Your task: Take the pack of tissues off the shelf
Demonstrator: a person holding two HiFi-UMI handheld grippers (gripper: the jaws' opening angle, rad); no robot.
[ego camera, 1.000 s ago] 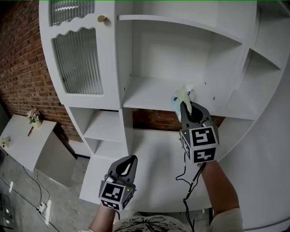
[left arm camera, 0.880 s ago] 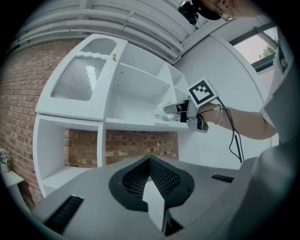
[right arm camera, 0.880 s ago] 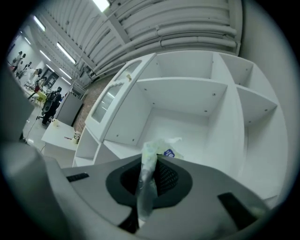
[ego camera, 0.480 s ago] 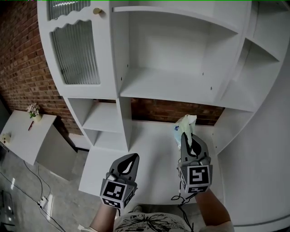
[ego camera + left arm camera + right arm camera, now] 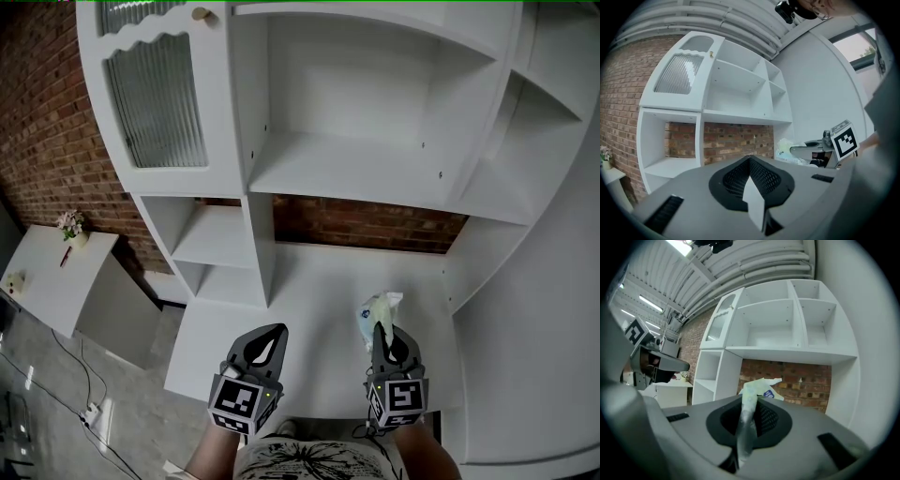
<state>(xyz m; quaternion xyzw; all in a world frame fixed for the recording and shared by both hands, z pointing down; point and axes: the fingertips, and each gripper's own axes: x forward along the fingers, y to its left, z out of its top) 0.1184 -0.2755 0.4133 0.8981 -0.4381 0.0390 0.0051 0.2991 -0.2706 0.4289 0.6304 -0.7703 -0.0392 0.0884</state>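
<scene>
Tissue pack (image 5: 381, 311), pale and soft in crinkly plastic wrap, hangs pinched by one edge in the fully closed jaws of our right gripper (image 5: 379, 330) (light, we judge, but slippery), well clear of the white shelf (image 5: 347, 173).

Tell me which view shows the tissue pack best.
Right gripper view: the pack of tissues sits central, pinched in the jaws. Head view shows it small beyond the right gripper; left gripper view catches only a distant pale bit.

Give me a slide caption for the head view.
Right gripper shut on the pack of tissues, held above the white counter, off the shelf; left gripper shut, empty.
</scene>
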